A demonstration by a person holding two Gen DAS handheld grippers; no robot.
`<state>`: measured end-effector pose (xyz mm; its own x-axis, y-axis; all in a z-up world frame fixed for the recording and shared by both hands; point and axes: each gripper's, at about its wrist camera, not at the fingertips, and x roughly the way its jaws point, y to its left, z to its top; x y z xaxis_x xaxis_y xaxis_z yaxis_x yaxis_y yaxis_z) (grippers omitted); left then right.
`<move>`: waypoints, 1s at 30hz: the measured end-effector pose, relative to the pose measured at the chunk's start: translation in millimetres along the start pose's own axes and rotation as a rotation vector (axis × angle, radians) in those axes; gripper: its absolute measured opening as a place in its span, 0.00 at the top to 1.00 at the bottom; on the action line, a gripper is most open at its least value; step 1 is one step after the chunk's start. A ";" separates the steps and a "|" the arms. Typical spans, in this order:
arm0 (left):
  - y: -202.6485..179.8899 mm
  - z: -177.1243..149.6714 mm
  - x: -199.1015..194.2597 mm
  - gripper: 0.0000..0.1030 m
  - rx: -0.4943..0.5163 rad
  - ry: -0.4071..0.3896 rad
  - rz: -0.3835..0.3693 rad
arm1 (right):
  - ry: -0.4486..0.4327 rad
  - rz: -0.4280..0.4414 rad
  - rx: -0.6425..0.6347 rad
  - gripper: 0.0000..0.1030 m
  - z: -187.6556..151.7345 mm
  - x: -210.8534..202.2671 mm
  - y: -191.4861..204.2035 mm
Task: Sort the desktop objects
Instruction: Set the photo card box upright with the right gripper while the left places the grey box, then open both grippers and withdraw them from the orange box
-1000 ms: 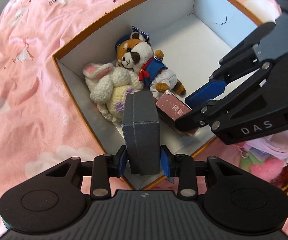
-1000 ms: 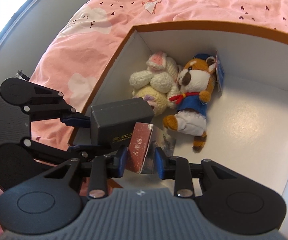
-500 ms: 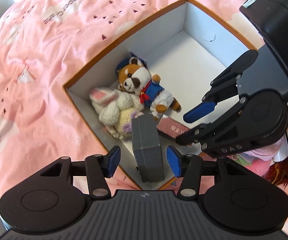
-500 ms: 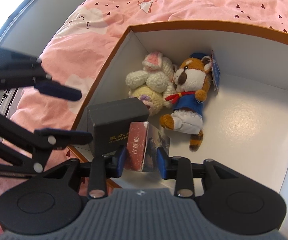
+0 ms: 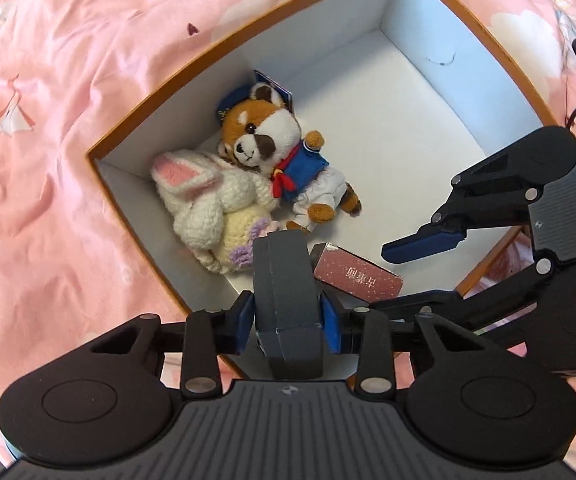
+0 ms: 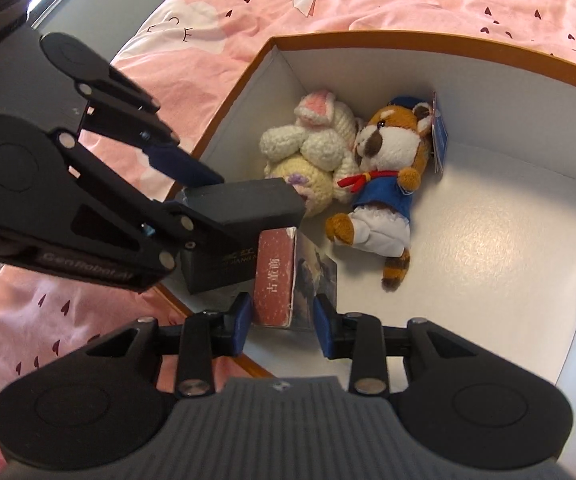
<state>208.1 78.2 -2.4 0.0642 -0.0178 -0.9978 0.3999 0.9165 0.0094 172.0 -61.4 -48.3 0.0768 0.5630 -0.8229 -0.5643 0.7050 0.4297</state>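
From the left wrist view, your left gripper (image 5: 288, 316) points straight down with the dark grey rectangular case (image 5: 286, 292) standing between its blue pads; the jaws are closing, and both pads look to be touching the case's sides. Keep the squeeze square on those flat faces and the case upright, so it settles into the near corner without tipping onto the maroon book-shaped box (image 5: 357, 278) leaning just beside it. The orange-rimmed white cardboard box (image 5: 419, 36) already holds a cream crocheted rabbit (image 5: 208, 216) against its left wall and a plush red panda in a blue sailor top (image 5: 284, 160) touching it; the far half of the floor is bare.

From the right wrist view, your right gripper (image 6: 282, 320) has the maroon box standing on end between its pads: the left pad sits against it, the right one stands clear of it, so the jaws are apart and nothing is clamped. I'd hold this hand steady until the grey case is seated. The maroon box rests on the box floor, touching the case.
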 end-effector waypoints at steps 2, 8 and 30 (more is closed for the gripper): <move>-0.8 -6.8 -4.9 0.61 -0.013 -0.034 0.006 | -0.004 0.000 0.009 0.64 1.0 2.3 -0.3; -17.1 -40.7 -19.4 0.61 -0.053 -0.202 0.088 | -0.004 -0.011 0.027 0.64 1.5 11.4 0.7; -17.9 -85.6 -11.4 0.58 -0.326 -0.289 0.041 | -0.031 0.032 0.268 0.71 6.9 15.6 -6.4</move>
<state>121.9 96.3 3.1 0.3454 -0.0472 -0.9373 0.0855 0.9962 -0.0186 182.5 -54.2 -61.3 0.0904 0.5966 -0.7974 -0.3296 0.7735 0.5414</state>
